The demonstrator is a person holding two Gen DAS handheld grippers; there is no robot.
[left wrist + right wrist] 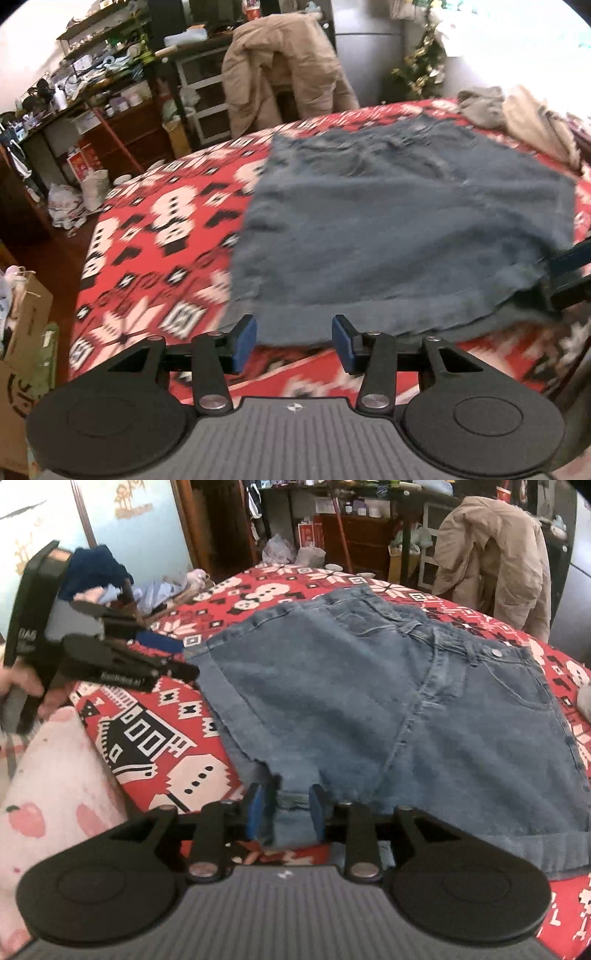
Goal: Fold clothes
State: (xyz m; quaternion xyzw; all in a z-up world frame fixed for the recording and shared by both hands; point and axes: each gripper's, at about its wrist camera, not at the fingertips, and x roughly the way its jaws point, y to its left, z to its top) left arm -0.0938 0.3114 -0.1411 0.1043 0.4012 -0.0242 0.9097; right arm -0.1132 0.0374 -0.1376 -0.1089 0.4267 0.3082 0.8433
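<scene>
The denim shorts (369, 709) were spread flat on the red patterned blanket (155, 738). The left gripper (293, 341) was parted and empty; the right gripper (285, 814) was parted around the hem, which could be snagged and dragged askew on withdrawal.

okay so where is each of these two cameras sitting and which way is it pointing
Left wrist: on the left gripper, aimed down across the denim shorts toward cluttered shelves; its open blue pads show.
Right wrist: on the right gripper, aimed over the shorts; left gripper and a hand show.
Shared: shorts, red patterned blanket, tan jacket.
</scene>
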